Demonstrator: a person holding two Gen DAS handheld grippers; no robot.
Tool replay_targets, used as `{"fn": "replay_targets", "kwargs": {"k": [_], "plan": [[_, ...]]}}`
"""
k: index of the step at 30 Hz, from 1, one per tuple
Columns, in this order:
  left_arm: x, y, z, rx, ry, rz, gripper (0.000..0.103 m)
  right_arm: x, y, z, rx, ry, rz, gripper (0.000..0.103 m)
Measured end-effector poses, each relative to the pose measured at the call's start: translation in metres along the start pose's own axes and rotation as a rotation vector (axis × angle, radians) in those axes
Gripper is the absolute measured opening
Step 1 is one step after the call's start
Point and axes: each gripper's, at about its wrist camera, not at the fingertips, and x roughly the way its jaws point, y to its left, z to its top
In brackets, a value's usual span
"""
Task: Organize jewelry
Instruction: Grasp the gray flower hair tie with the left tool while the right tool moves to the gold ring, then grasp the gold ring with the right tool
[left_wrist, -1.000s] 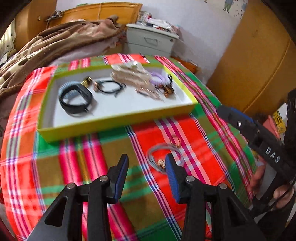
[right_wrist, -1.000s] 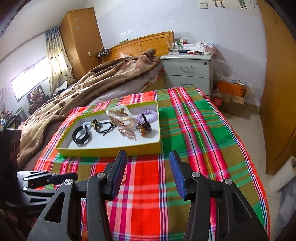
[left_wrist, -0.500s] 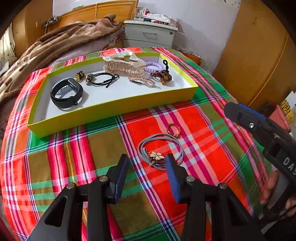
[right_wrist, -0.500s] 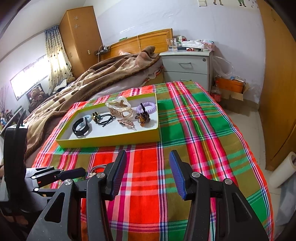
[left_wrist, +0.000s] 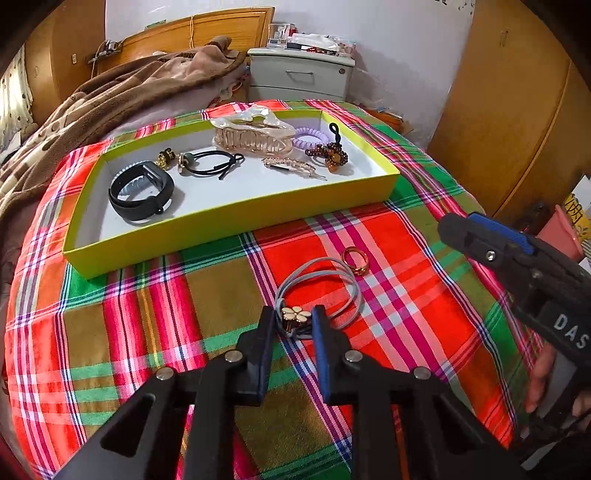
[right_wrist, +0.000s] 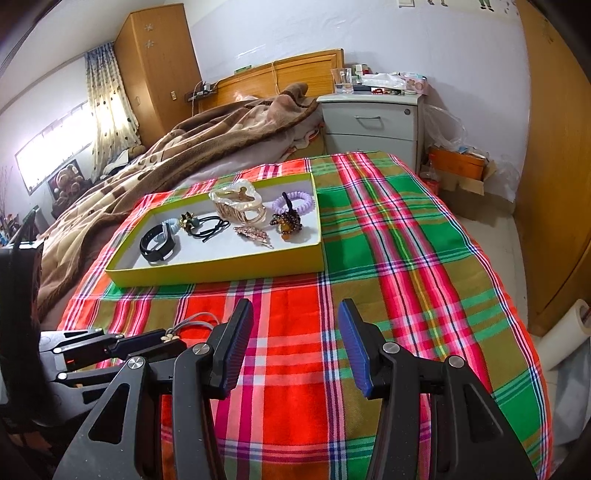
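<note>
A grey hair tie (left_wrist: 332, 275) with a gold flower charm (left_wrist: 296, 315) lies on the plaid cloth, next to a gold ring (left_wrist: 355, 257). My left gripper (left_wrist: 293, 319) is low over the cloth, its jaws standing on both sides of the charm, narrowed but apart from it. The yellow tray (left_wrist: 236, 218) beyond holds a black band (left_wrist: 142, 192), a black hair tie (left_wrist: 212, 164), a shell claw clip (left_wrist: 253, 133), a purple coil tie (left_wrist: 310, 138), a leaf pin and a beaded clip. My right gripper (right_wrist: 293, 343) is open and empty above the cloth; it also shows in the left wrist view (left_wrist: 491, 240).
The plaid-covered table (right_wrist: 388, 258) stands beside a bed with a brown blanket (right_wrist: 207, 136). A grey nightstand (right_wrist: 371, 120) is behind it, a wooden wardrobe (right_wrist: 554, 147) to the right, and boxes and a paper roll (right_wrist: 565, 332) lie on the floor.
My left gripper has come forward and down to the grey hair tie, and its jaws have narrowed around the flower charm. The right gripper has barely moved.
</note>
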Motion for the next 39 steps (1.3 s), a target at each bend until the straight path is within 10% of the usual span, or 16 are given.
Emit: {"fn": "replay_targets", "kwargs": {"k": [23, 32, 39], "plan": [[-0.030, 0.056, 0.003, -0.139, -0.080, 0.019, 0.020, 0.055, 0.048, -0.006, -0.175, 0.178, 0.016, 0.049], [-0.032, 0.062, 0.008, -0.146, -0.083, 0.019, 0.020, 0.055, 0.056, -0.007, -0.235, 0.176, -0.013, 0.022], [-0.032, 0.064, 0.012, -0.149, -0.081, 0.017, 0.020, 0.051, 0.054, -0.005, -0.215, 0.157, -0.010, 0.022]]}}
